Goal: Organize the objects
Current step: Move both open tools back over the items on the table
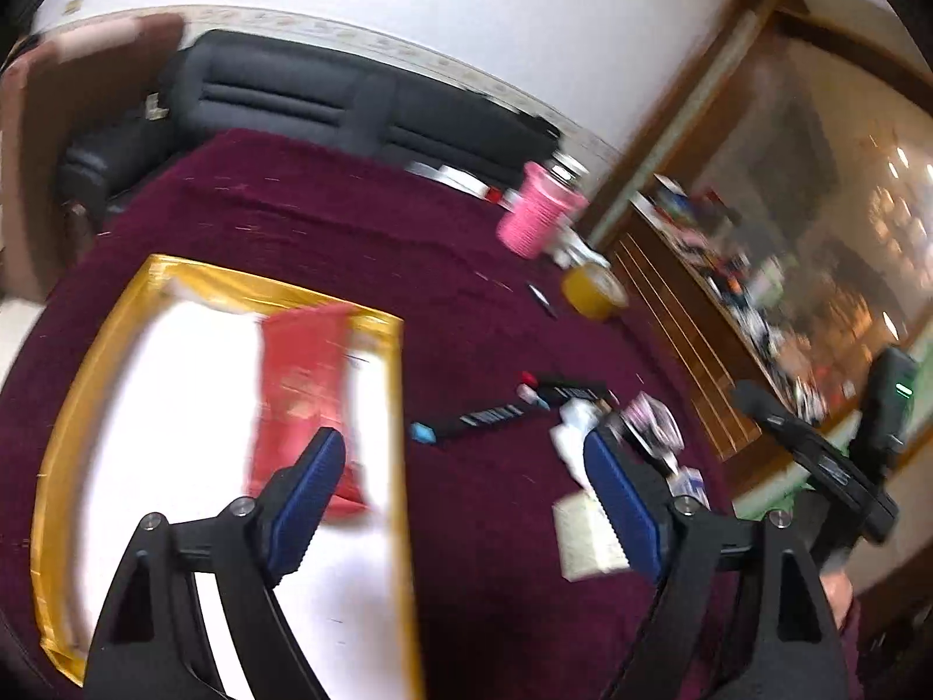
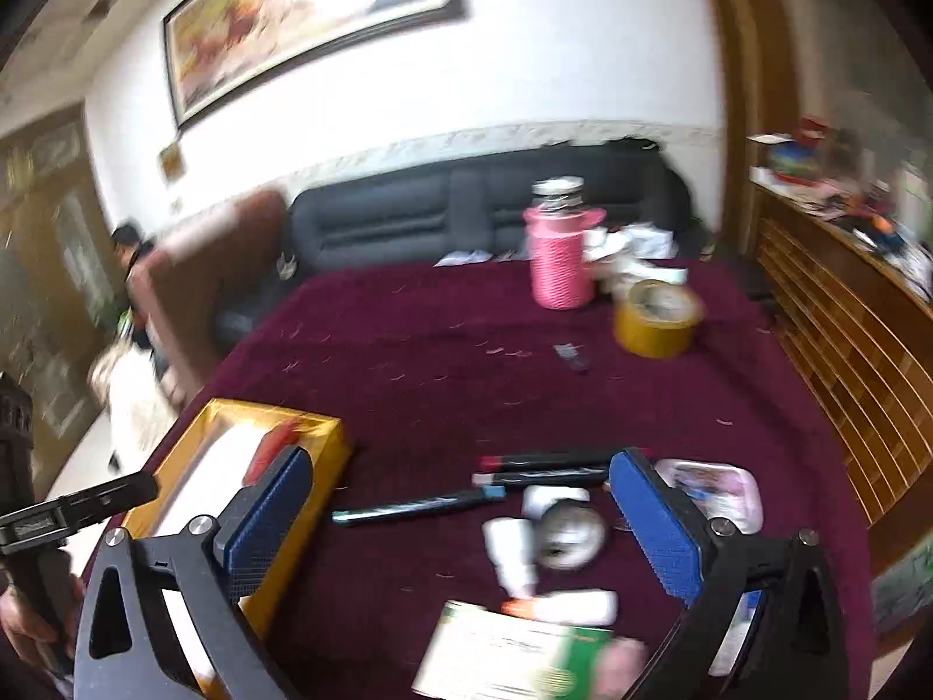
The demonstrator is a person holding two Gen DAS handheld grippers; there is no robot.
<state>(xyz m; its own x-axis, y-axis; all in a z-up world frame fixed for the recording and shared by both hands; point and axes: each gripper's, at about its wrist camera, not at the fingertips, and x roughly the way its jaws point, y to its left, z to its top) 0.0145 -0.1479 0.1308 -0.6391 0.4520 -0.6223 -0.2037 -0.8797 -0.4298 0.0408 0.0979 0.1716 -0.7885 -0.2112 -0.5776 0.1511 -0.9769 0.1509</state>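
Here, both grippers gape over fuzzy maroon cloth.

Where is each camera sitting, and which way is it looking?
Left wrist: rides on the left gripper, open, looking across the maroon table at the gold box; the right gripper's handle shows at right.
Right wrist: rides on the right gripper, open, looking over the markers toward the sofa; the left gripper shows at far left.
Both see the pink cup, yellow tape roll, box and sofa.
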